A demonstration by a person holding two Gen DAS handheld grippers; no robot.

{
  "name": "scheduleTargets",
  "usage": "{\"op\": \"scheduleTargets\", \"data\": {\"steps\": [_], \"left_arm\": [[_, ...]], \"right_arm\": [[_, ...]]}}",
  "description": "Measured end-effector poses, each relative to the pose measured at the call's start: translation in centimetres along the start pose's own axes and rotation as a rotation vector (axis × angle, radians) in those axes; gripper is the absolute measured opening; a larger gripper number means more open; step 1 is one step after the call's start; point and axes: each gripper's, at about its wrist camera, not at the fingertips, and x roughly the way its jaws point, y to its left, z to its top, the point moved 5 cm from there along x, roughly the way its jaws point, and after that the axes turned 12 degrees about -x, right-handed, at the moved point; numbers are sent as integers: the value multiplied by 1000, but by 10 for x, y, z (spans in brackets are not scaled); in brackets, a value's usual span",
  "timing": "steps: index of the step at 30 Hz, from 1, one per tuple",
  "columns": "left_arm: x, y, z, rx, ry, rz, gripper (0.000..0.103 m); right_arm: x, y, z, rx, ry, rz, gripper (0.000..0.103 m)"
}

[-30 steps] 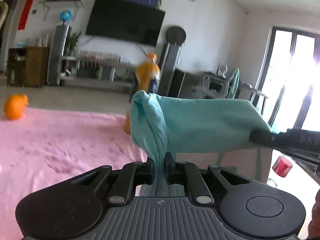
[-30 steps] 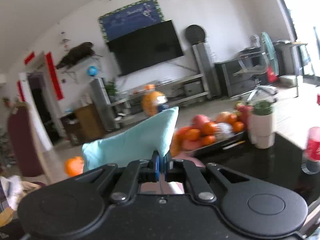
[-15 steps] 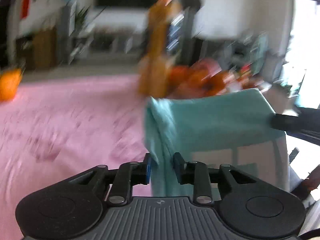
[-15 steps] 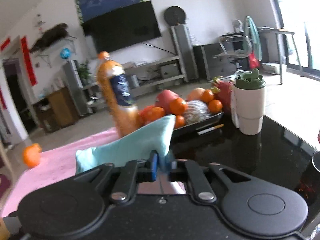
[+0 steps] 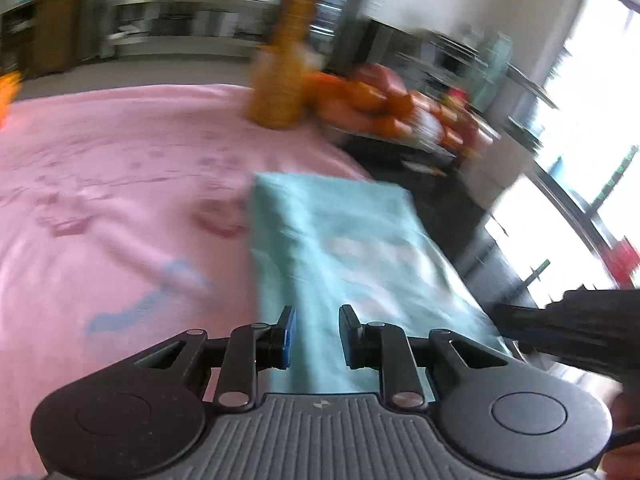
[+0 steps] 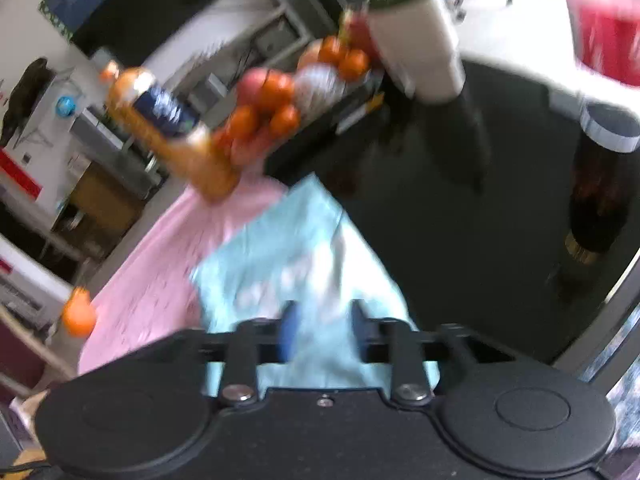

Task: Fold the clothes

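from my left wrist view, my left gripper has its fingers apart and closing, the teal garment lying between them untouched on the pink sheet; from my right wrist view, my right gripper likewise closes over the blurred cloth, pads clear.

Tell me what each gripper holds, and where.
Nothing: left gripper and right gripper both gape, closing, over the near edge of the teal garment, which lies between them.

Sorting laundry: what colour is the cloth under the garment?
Pink cloth, clearest in the left wrist view.
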Motion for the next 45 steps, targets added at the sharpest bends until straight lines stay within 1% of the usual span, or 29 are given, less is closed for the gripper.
{"op": "scheduleTargets", "data": {"steps": [1,2,3,4,5,6,7,8,9,10,12,13,14,15,16,17,18,19,20,22,24,27,28,30,31,34,36,41,45], "left_arm": [[6,-3,-7,24,39,9,21],[13,-4,-14,47,81,22,22],[20,-3,-21,72,128,61,23],[17,-2,-23,81,138,87,24],[12,-1,-22,87,142,110,24],[8,0,-22,92,145,133,24],[3,1,-22,97,148,155,25],[-2,2,-21,103,152,178,25],[-7,3,-21,108,155,201,23],[-13,3,-21,119,152,227,23],[-30,2,-21,132,143,260,27],[-38,1,-21,125,145,260,27],[-46,0,-20,111,147,252,31],[-55,-1,-18,97,148,243,36],[-63,-2,-16,82,150,235,37],[-73,-4,-15,77,140,230,38],[-83,-6,-13,75,128,225,39],[-92,-8,-11,72,115,221,43],[-102,-10,-9,74,103,214,45],[-117,-12,-7,81,83,209,49],[-130,-13,-6,89,66,213,52],[-145,-13,-6,96,54,222,55],[-150,-13,-7,95,54,217,58],[-157,-12,-8,91,55,200,64],[-160,-12,-8,89,54,191,65],[-169,-12,-9,92,41,189,66],[-173,-10,-10,88,25,191,67],[-180,-9,-11,85,12,184,69],[-182,-10,-12,81,9,167,69]], "right_arm": [[8,-1,-6,6,36,7,12],[14,-5,-11,12,66,-7,12],[20,-8,-15,17,94,-25,12],[21,-12,-18,28,105,-43,3],[21,-16,-20,39,112,-62,0],[15,-21,-20,67,100,-83,0],[7,-26,-20,87,79,-120,2],[-4,-30,-20,87,50,-185,2],[-13,-33,-22,92,22,-225,5],[-21,-34,-24,99,-6,-259,11],[-35,-30,-34,161,-53,-202,11],[-43,-27,-39,194,-76,-168,12],[-49,-22,-45,229,-89,-126,14],[-55,-15,-51,255,-96,-83,21],[-61,-6,-53,257,-92,-51,30],[-66,3,-54,254,-85,-22,34],[-73,14,-53,236,-77,-4,39],[-82,24,-50,205,-84,-6,44],[-92,35,-46,173,-94,-12,49],[-111,55,-40,104,-112,-39,69],[-129,73,-37,32,-123,-93,77],[-147,92,-42,-67,-109,-181,82],[-151,97,-45,-98,-103,-206,89],[-157,107,-50,-166,-93,-252,96],[-158,113,-52,-203,-90,-271,98],[-165,131,-57,-314,-81,-331,100],[-172,140,-57,-352,-95,-364,101],[-184,154,-58,-402,-114,-380,103],[-189,154,-58,-405,-123,-383,103]]}}
